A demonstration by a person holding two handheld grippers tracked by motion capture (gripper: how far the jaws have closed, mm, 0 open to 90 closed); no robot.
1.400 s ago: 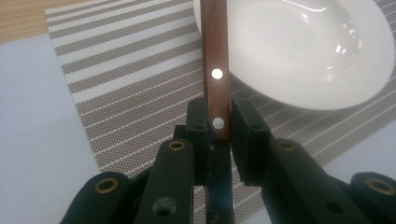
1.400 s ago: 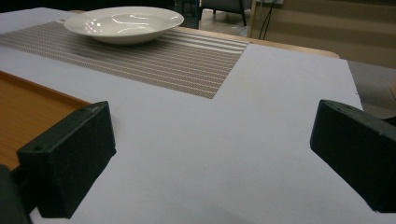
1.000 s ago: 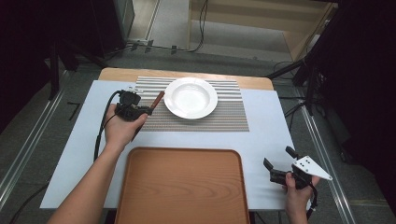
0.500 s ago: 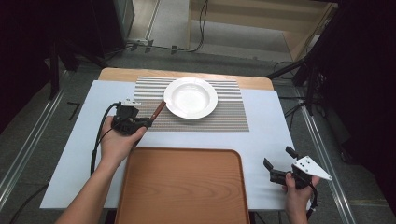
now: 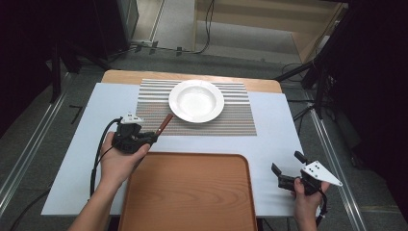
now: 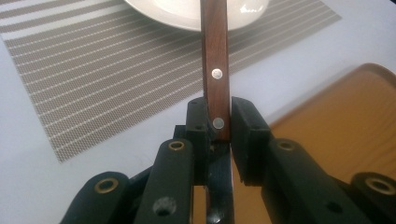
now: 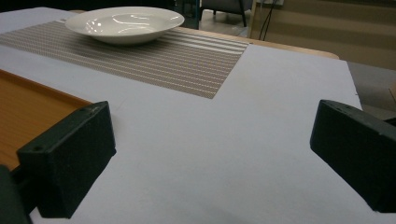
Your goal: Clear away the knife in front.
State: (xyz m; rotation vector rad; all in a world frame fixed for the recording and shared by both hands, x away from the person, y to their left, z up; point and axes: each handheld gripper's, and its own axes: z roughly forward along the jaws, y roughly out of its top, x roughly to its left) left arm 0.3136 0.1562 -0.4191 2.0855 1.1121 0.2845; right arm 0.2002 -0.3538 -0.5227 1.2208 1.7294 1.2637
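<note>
Setting: dim studio, cables on floor; white table (image 5: 284,125) with a pale wood far edge.
Left gripper (image 5: 153,138): near left, just off the tray's far-left corner; jaws pinched narrow on a wooden-handled utensil (image 6: 215,60), probably a knife.
Utensil: brown, flat-sided handle with two steel rivets, clamped at one end; free end points far-right toward the plate. Blade hidden.
Why held so: an end grip keeps the handle level, likely for carrying.
Placemat (image 5: 154,103): woven, grey-and-white stripes, rectangular, centre far.
Plate (image 5: 196,101): glossy white, round, deep, on the placemat.
Tray (image 5: 192,192): orange-brown wood, raised rim, rounded corners, bare, near centre.
Right gripper (image 5: 287,168): near right, jaws wide, nothing between.
</note>
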